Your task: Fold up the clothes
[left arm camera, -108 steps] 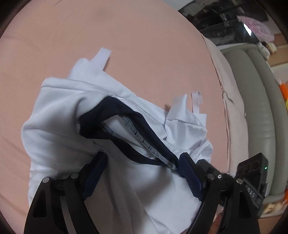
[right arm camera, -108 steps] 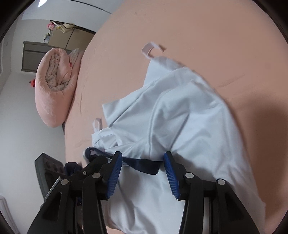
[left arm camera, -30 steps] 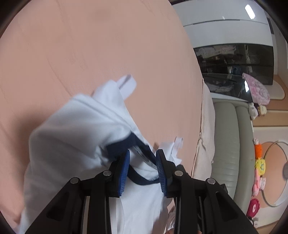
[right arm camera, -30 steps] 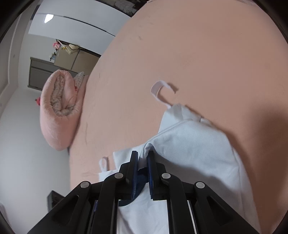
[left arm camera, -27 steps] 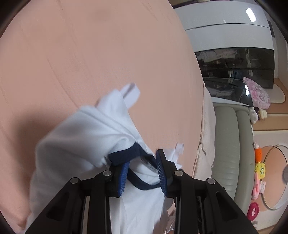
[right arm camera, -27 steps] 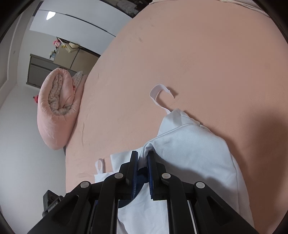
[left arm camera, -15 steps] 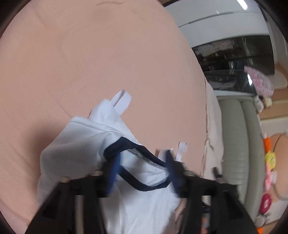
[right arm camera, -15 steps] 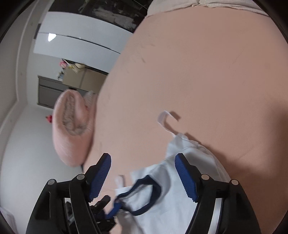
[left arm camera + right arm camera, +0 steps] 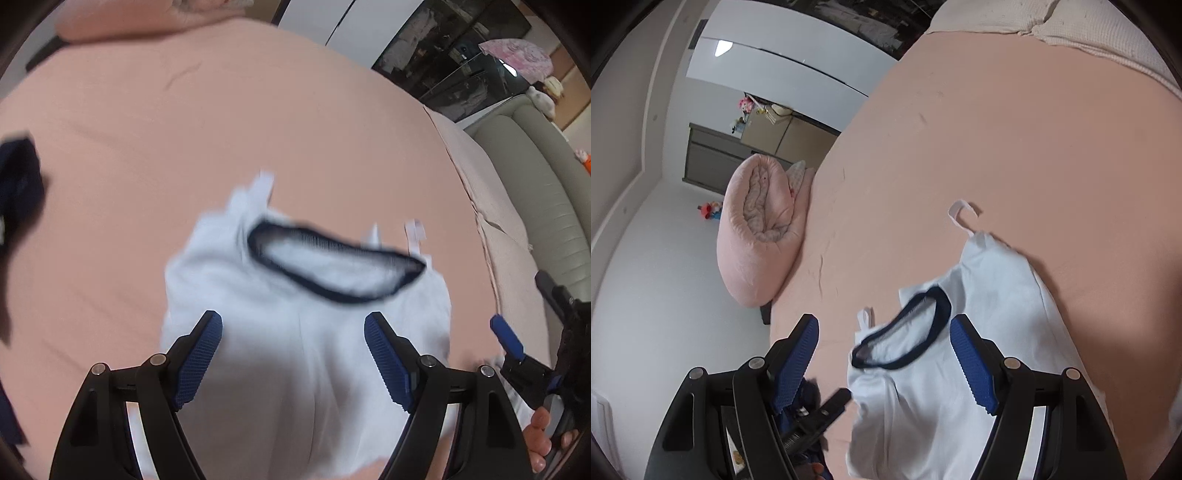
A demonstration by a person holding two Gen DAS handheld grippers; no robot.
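White shirt blurred left view; sharp right

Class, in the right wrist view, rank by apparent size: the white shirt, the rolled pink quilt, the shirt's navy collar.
1. White shirt, nearest the camera, which inflates it.
2. Rolled pink quilt, farther off, so true size is unsure.
3. Navy collar, plainly smallest.
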